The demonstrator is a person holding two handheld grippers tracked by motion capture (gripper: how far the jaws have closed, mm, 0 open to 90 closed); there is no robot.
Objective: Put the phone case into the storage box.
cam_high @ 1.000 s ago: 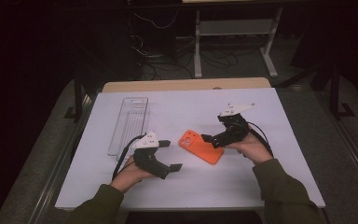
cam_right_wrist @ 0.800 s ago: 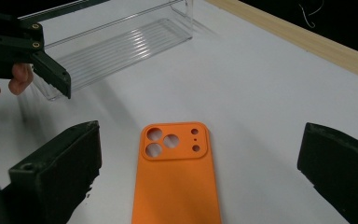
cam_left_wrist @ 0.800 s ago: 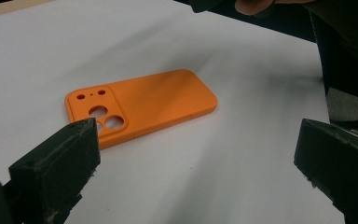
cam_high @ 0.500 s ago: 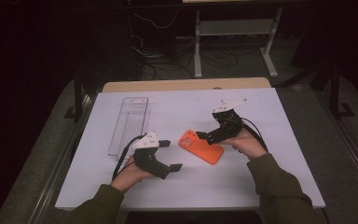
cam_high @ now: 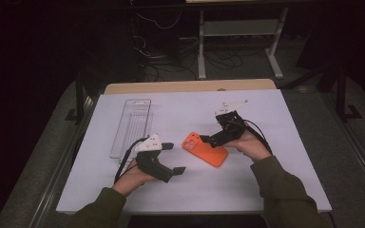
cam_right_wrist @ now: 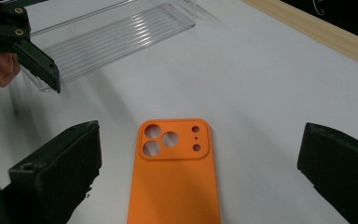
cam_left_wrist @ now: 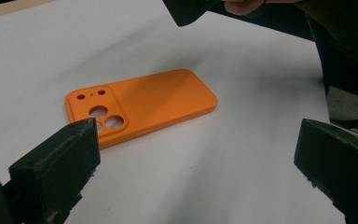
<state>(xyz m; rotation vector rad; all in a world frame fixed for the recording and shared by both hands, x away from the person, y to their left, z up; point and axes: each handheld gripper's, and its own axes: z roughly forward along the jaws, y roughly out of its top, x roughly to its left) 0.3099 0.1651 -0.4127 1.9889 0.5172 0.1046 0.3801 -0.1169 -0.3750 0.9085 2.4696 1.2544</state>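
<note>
Phone case: a flat orange rubbery phone case [cam_high: 204, 149] with a raised square camera block and round lens holes is lying back-up on the white tabletop [cam_high: 275, 123], about midway between the left and right edges and somewhat nearer the near edge than the far one. Nothing is gripping it.

Case orientation: its camera end is pointing toward the far-left corner of the tabletop, and its plain end is pointing toward the near-right.

Left hand-held gripper: the black left hand-held gripper [cam_high: 175, 158] with a white top is hovering just left of the case, toward the near-left part of the tabletop. Its jaws are standing wide apart and are holding nothing. In the left gripper view the case [cam_left_wrist: 140, 106] is lying ahead of the jaws, its camera end just beyond the left one.

Right hand-held gripper: the black right hand-held gripper [cam_high: 205, 140] is sitting just right of the case, its tips reaching over the case's far edge. Its jaws are spread wide and are empty. In the right gripper view the case [cam_right_wrist: 175, 172] is lying between the two jaws, and whether they are touching it cannot be told.

Tray: a long clear plastic ribbed tray [cam_high: 132, 127] is lying near the left edge of the tabletop, running from far to near, apart from the case.

Hands: a person's hands in olive-green sleeves [cam_high: 285, 190] are holding both hand-held grippers from the near edge.
</note>
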